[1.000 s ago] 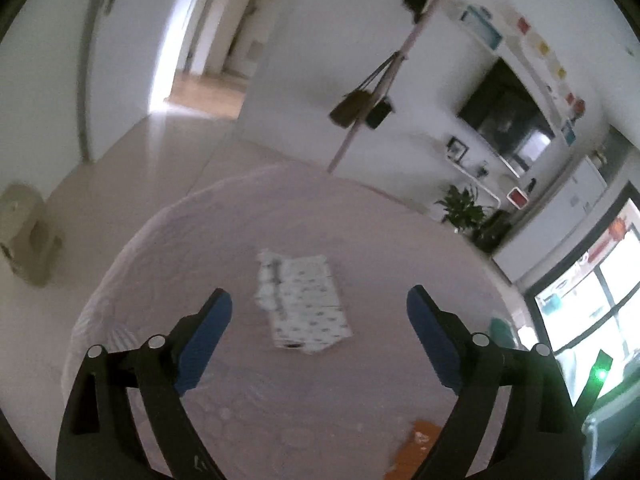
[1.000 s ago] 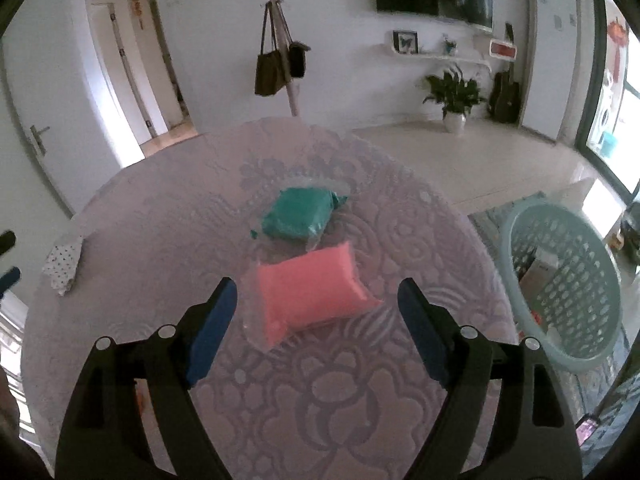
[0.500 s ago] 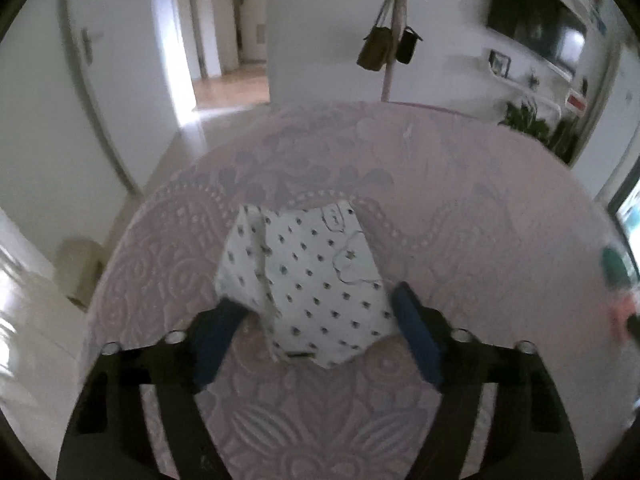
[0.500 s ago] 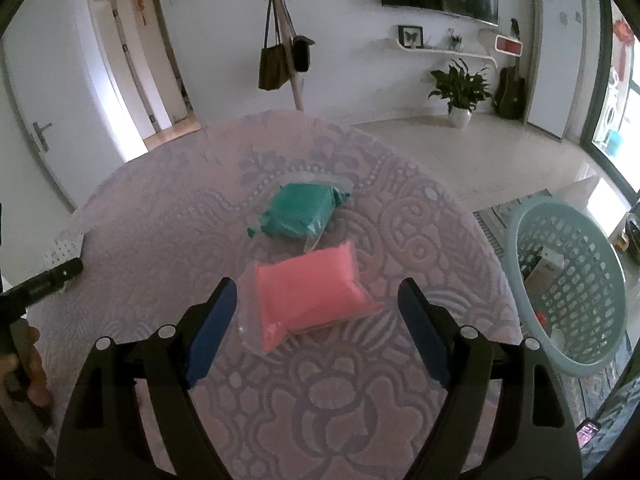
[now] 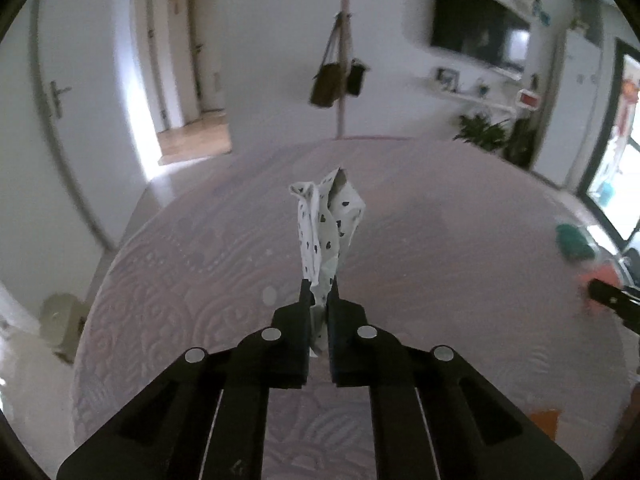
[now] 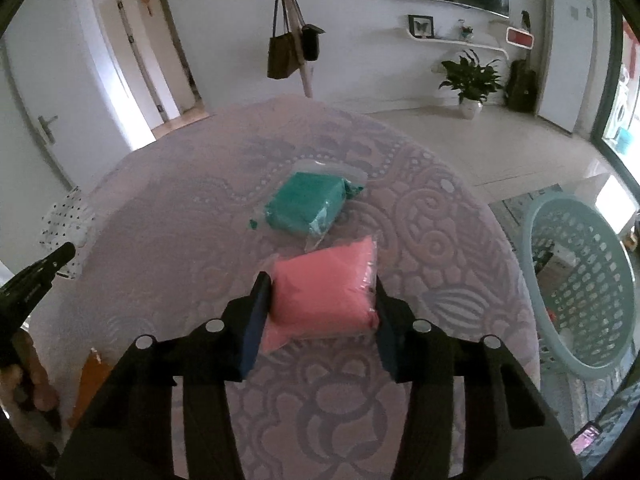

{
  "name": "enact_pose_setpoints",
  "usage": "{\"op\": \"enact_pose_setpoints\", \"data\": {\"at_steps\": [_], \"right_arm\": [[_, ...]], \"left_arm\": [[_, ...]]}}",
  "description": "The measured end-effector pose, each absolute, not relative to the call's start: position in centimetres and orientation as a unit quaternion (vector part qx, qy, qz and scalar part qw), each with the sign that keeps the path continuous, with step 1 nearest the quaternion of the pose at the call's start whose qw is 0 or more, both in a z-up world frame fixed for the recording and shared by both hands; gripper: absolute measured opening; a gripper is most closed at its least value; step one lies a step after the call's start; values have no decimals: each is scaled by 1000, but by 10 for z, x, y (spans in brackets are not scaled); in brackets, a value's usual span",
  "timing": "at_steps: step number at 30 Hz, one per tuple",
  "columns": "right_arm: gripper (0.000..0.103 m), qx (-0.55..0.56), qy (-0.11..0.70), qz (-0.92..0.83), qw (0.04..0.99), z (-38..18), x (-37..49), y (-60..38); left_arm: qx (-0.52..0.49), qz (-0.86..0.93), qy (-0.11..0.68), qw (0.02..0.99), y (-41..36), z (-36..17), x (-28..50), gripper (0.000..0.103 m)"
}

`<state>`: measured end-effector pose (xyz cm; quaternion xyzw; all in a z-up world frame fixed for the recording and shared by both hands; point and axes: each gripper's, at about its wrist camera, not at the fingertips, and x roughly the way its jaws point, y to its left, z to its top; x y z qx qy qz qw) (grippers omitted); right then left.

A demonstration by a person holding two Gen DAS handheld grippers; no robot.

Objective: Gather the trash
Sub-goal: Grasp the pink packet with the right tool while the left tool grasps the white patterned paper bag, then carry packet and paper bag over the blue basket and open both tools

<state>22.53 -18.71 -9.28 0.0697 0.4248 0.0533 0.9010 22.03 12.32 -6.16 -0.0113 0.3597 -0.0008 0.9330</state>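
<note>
My left gripper (image 5: 319, 289) is shut on a white black-dotted paper bag (image 5: 328, 224), held crumpled and upright above the round table's pink cloth (image 5: 440, 240). The bag also shows at the left edge of the right wrist view (image 6: 66, 220). My right gripper (image 6: 322, 284) has closed against both sides of a pink plastic packet (image 6: 324, 292) that lies on the cloth. A green packet (image 6: 306, 206) lies just beyond it. In the left wrist view both packets show at the far right, the green one (image 5: 572, 242) blurred.
A pale green laundry basket (image 6: 580, 288) with some items inside stands on the floor right of the table. An orange scrap (image 6: 94, 376) lies at the table's near left edge. A coat stand with bags (image 6: 292, 52) rises behind the table.
My left gripper closed on the dotted bag and lifted it off the cloth. My right gripper moved forward and closed on the pink packet.
</note>
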Motion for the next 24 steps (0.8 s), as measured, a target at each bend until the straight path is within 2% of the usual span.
{"op": "enact_pose_setpoints", "data": {"at_steps": [10, 16, 24], "right_arm": [[42, 76, 359, 81, 927, -71, 196, -192], [42, 77, 306, 59, 947, -39, 165, -218], [42, 96, 244, -12, 965, -4, 134, -290]], "left_arm": [[-46, -97, 302, 947, 91, -24, 187, 4], [-24, -166, 267, 949, 34, 2, 165, 4], [-7, -255, 257, 932, -54, 17, 157, 4]]}}
